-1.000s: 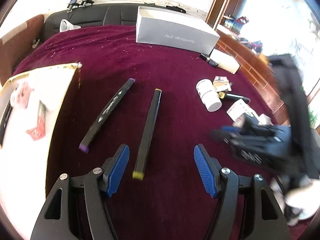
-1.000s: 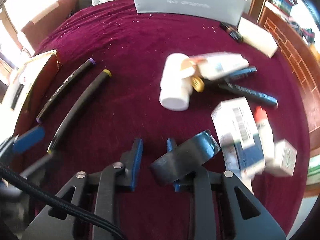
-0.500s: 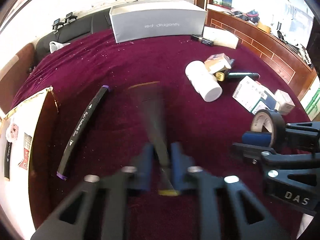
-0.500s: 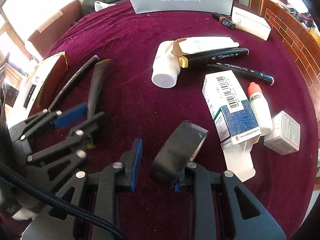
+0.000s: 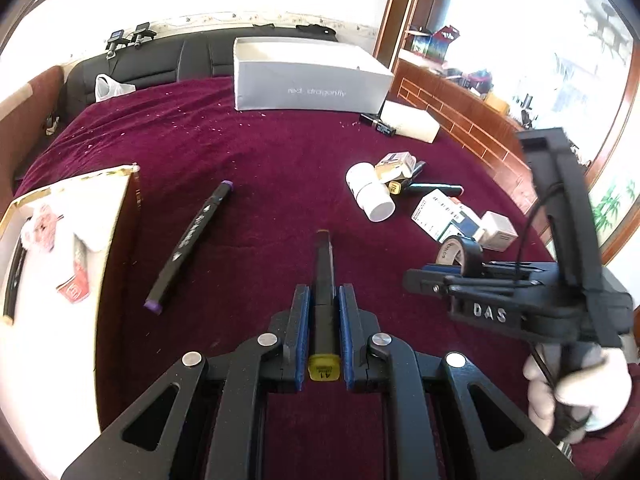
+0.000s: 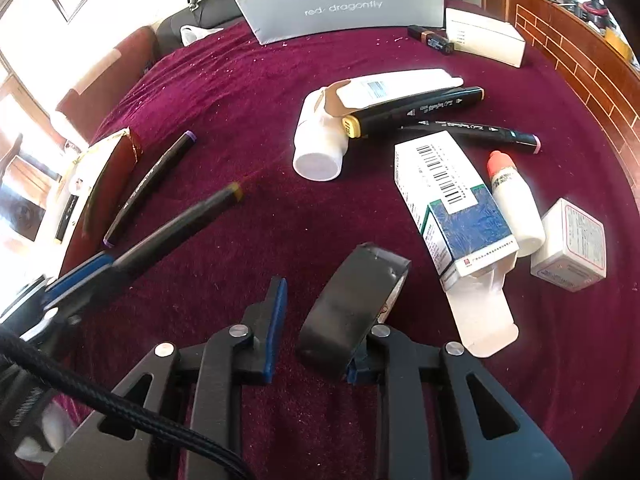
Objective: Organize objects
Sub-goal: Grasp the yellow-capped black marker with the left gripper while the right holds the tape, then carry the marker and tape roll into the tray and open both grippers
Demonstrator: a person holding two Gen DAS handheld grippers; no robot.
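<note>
Since a second ago, the left gripper (image 5: 323,322) has closed on the yellow-capped marker (image 5: 323,280), lifting it off the maroon cloth (image 5: 260,152). Right gripper (image 6: 316,322) is clamping the black tape roll (image 6: 352,300). White tray (image 5: 60,240) is holding small packets.

Four markers (image 6: 416,110) are counted, one roll of tape (image 6: 354,308) and one white bottle (image 6: 318,140). Three small cartons (image 6: 448,200) are seen, plus one dropper bottle (image 6: 514,196).
</note>
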